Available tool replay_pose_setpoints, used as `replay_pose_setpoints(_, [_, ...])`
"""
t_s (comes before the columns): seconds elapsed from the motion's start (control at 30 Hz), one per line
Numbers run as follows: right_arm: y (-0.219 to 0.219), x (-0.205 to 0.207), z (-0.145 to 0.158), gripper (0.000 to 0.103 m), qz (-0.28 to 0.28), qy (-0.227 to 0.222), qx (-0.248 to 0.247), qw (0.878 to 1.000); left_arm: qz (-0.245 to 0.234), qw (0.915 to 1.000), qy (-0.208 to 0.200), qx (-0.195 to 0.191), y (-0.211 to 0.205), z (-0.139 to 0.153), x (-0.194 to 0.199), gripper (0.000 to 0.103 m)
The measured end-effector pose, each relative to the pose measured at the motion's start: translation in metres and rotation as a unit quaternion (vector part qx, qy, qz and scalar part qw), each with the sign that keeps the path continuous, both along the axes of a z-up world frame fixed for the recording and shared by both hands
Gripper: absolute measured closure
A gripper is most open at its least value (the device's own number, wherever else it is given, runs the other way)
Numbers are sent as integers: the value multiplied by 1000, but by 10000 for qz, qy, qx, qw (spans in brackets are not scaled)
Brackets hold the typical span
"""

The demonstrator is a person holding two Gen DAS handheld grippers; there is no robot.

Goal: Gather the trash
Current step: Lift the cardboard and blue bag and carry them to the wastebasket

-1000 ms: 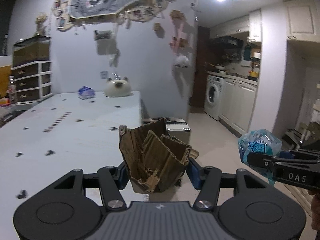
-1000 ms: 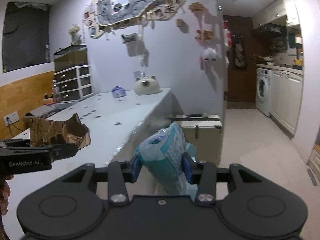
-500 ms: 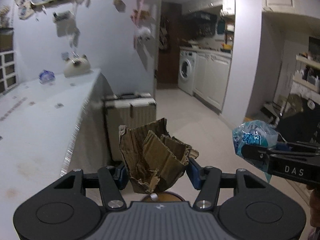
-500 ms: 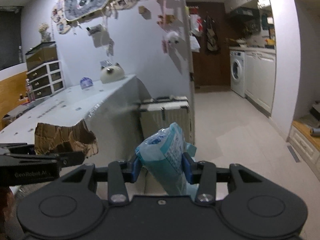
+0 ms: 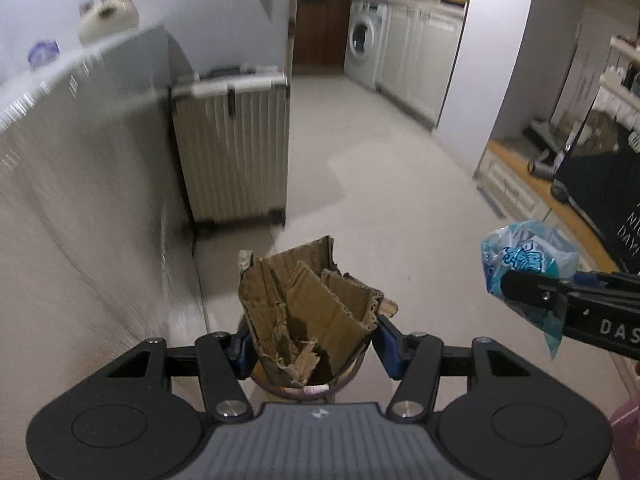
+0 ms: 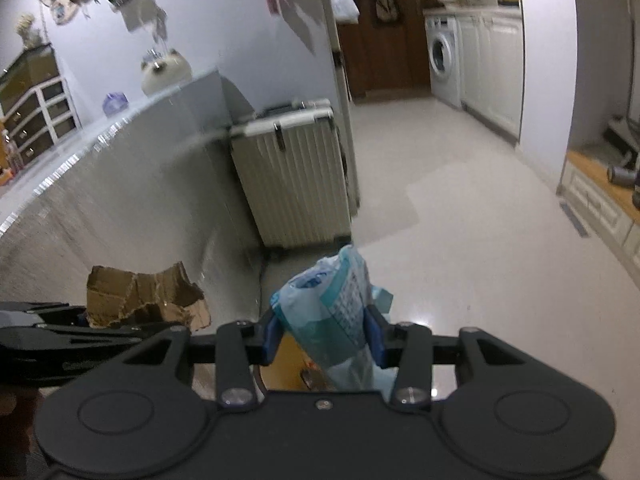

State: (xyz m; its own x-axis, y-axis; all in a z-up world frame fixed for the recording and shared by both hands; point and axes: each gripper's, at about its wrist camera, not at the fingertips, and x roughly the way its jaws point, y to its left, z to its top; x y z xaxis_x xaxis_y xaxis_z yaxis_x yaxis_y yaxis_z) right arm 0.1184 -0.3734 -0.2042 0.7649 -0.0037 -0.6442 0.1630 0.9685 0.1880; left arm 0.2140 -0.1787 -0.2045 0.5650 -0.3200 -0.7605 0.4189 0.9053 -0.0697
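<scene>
My left gripper [image 5: 312, 340] is shut on a torn piece of brown cardboard [image 5: 308, 312], held above the floor beside the table. The cardboard also shows in the right wrist view [image 6: 144, 296], held by the left gripper [image 6: 84, 318]. My right gripper [image 6: 322, 332] is shut on a crumpled blue and white plastic wrapper [image 6: 332, 312]. The wrapper also shows in the left wrist view [image 5: 524, 260], held by the right gripper [image 5: 528, 292]. Below both grippers the round rim of a brown bin [image 5: 320, 388] shows, with its tan inside [image 6: 288, 364] partly hidden.
A white table [image 5: 60, 152] with a long cloth stands at the left. A ribbed cream suitcase [image 5: 232, 140] stands against its end. Light tiled floor [image 5: 380, 184] runs back to a washing machine [image 5: 362, 44] and white cabinets. A wooden step [image 5: 516, 176] lies at the right.
Both grippers have swung right and tilted down, away from the table top, towards the floor. The bin rim now shows below them. Both holds are unchanged.
</scene>
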Motion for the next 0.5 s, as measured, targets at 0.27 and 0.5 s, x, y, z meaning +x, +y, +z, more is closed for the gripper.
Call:
replay_pose_setpoints(0.27, [-12,39,-65,59,-24,585,124,9982,156,9974,679,201,-4,-80,50,45])
replay_pose_setpoints(0.5, [-10,84,-125,58,92,1039,292,9941,398,9926,1091,366,0,-148,99,45])
